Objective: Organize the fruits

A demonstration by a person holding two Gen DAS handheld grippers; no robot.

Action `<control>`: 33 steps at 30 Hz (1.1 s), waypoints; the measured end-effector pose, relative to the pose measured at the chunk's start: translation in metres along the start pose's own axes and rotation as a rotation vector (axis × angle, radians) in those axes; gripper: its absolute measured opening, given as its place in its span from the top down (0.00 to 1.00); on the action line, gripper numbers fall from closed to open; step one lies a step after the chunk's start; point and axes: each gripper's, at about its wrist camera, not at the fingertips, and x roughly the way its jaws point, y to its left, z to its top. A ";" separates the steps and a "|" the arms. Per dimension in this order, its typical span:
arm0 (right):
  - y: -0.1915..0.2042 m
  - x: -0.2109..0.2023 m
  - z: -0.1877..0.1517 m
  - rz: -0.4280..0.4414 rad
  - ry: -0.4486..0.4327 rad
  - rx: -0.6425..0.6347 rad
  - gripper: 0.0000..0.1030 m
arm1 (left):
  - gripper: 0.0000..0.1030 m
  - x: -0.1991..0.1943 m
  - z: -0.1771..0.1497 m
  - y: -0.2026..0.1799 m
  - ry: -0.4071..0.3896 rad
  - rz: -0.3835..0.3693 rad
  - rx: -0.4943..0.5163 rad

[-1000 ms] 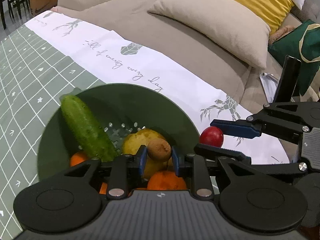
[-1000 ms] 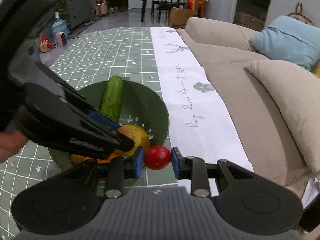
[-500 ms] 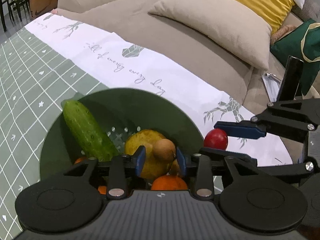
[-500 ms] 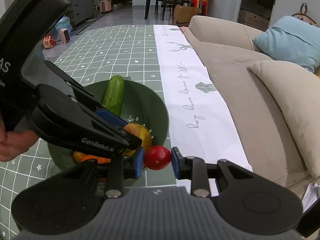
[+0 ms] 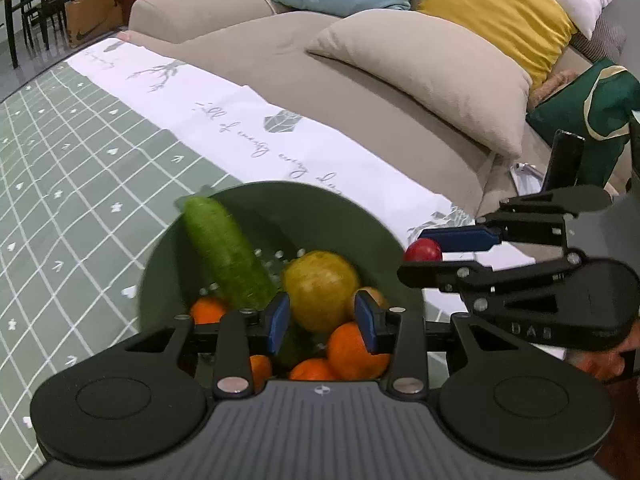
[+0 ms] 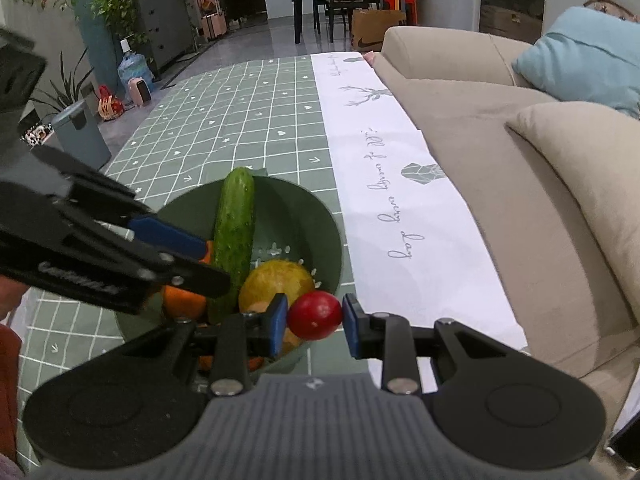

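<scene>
A green colander bowl (image 5: 304, 208) (image 6: 320, 220) on the table holds a cucumber (image 5: 226, 252) (image 6: 234, 236), a yellow fruit (image 5: 320, 284) (image 6: 276, 284), several oranges (image 5: 354, 350) and a small brown fruit (image 5: 374, 296) at the yellow fruit's right. My left gripper (image 5: 322, 322) is open and empty just above the bowl's near side. My right gripper (image 6: 314, 322) is shut on a small red fruit (image 6: 315, 315) (image 5: 423, 250), held above the bowl's right rim.
The table has a green checked cloth (image 6: 240, 120) with a white runner (image 6: 384, 184) along the sofa side. A beige sofa (image 5: 360, 112) with cushions stands right behind the table. A green bag (image 5: 592, 120) lies at the far right.
My left gripper opened and let go of the small brown fruit, which now lies in the bowl. The left gripper drew back and up. The right gripper still holds the red fruit.
</scene>
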 end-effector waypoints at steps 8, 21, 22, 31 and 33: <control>0.022 0.019 0.019 0.041 -0.005 -0.011 0.75 | 0.56 -0.006 -0.014 0.019 -0.003 0.033 -0.018; 0.029 0.040 0.021 -0.110 0.081 -0.052 0.74 | 0.56 -0.007 -0.025 0.020 -0.013 0.042 -0.010; 0.029 0.039 0.020 -0.116 0.083 -0.056 0.74 | 0.56 -0.007 -0.026 0.019 -0.013 0.041 -0.007; 0.041 0.018 0.021 -0.128 0.051 -0.079 0.52 | 0.56 -0.034 -0.034 0.007 -0.094 0.109 0.024; 0.045 0.007 0.022 -0.121 0.036 -0.076 0.47 | 0.56 -0.043 -0.035 0.002 -0.126 0.146 0.030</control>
